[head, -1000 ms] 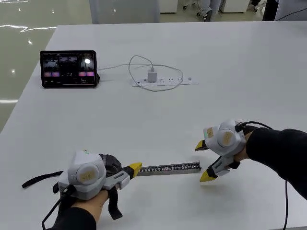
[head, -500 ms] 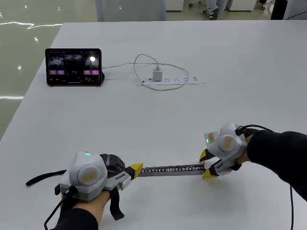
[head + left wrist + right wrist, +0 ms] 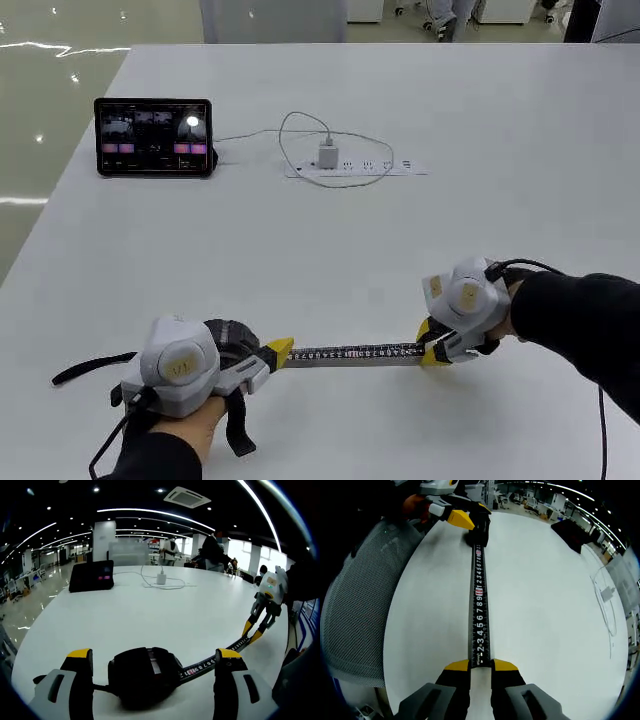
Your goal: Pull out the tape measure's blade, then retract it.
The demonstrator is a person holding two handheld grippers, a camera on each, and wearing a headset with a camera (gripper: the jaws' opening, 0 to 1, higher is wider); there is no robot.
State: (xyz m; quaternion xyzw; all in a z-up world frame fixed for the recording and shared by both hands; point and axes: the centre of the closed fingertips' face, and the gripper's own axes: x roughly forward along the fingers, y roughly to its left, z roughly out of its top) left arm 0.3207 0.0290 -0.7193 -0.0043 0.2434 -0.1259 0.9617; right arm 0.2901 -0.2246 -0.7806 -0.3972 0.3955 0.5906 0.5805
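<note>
The tape measure's black case [image 3: 145, 677] lies on the white table [image 3: 450, 120] between the widely spread jaws of the left gripper [image 3: 153, 656], with a visible gap to the jaw on the side away from the blade, so they do not seem to clamp it. From the case the blade [image 3: 479, 610] runs out straight and flat on the table, its long axis pointing from the case to the right gripper [image 3: 480, 666], roughly along the table's near edge. That gripper's jaws stand narrow, pinched on the blade's free end. Well beyond the case, on the side away from the person, a tablet [image 3: 153, 138] stands with its screen lit. Also beyond the case, but over toward the right gripper's side, a white power strip [image 3: 355, 168] lies with a charger [image 3: 328, 157] plugged in and a looped cable [image 3: 290, 130]. Past the table is a glossy floor [image 3: 50, 80]. The left gripper view shows a large hall with strip lights and people standing beyond the table. The blade is black with pale numerals, 2 to 9 readable, counting up toward the case. The tablet's writing is too small to read.
</note>
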